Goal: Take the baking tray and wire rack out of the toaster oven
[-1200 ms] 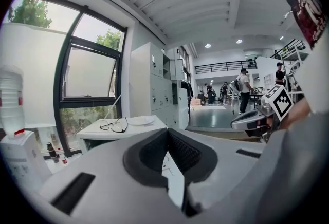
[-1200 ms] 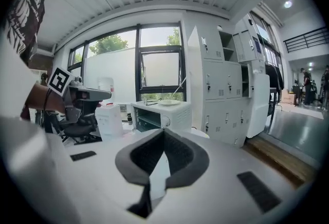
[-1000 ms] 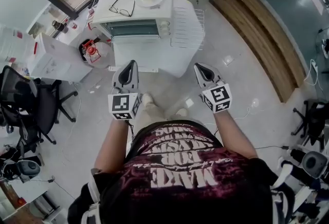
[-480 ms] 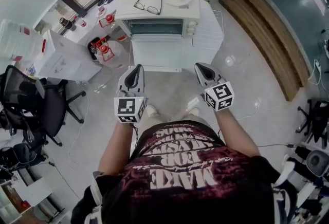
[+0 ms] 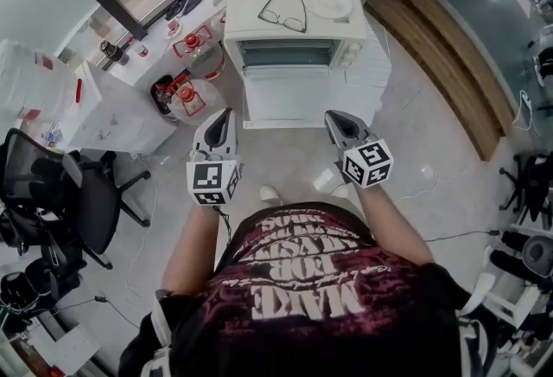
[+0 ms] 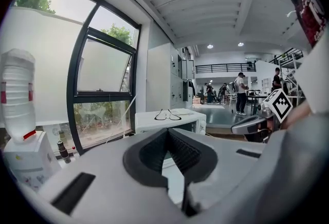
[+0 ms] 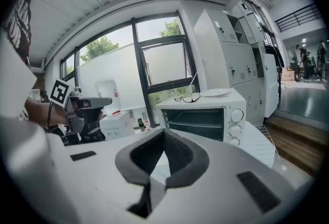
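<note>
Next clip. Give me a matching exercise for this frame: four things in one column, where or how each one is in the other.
Things:
1. eyeglasses
2. oven door
3. right gripper
4. wire rack

States:
A. jaws together, nothing held
B. on top of the toaster oven
C. folded down, open
D. lying outside the oven, beside it

Pairs: 1-B, 2-C, 3-A, 4-D

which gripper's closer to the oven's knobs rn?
Right. The right gripper sits just in front of the knobs, short of the toaster oven; the left gripper is off past its opposite side.
</note>
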{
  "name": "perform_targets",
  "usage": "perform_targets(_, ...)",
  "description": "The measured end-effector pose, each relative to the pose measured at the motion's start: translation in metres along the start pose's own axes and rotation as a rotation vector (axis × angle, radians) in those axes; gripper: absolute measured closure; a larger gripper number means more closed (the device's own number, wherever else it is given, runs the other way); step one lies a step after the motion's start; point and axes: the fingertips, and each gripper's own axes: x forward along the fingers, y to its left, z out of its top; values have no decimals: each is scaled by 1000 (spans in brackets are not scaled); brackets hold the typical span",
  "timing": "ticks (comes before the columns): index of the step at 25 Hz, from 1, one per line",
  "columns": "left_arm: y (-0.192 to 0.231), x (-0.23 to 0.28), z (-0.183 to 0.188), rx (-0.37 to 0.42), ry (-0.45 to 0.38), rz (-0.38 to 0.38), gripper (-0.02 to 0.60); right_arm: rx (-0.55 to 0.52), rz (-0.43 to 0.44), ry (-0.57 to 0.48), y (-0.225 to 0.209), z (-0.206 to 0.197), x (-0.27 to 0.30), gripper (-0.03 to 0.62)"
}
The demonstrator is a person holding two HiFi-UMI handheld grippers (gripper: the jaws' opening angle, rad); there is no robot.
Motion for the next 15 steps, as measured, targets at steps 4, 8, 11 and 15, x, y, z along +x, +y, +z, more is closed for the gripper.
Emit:
perform_targets(4, 20, -3, -3, -7, -6, -21, 575, 36, -10, 7, 21, -3, 11, 591)
perform_targets(8, 25, 0, -10, -32, -4, -46, 575, 61, -13, 34, 28, -11, 16, 591)
perform_targets(11, 24, 5, -11, -35, -2, -64, 575, 84, -16, 41, 28, -11, 22, 591)
perform_targets(15, 28, 12, -17, -27, 20, -66, 575, 119, -2, 45, 23, -12, 40, 591)
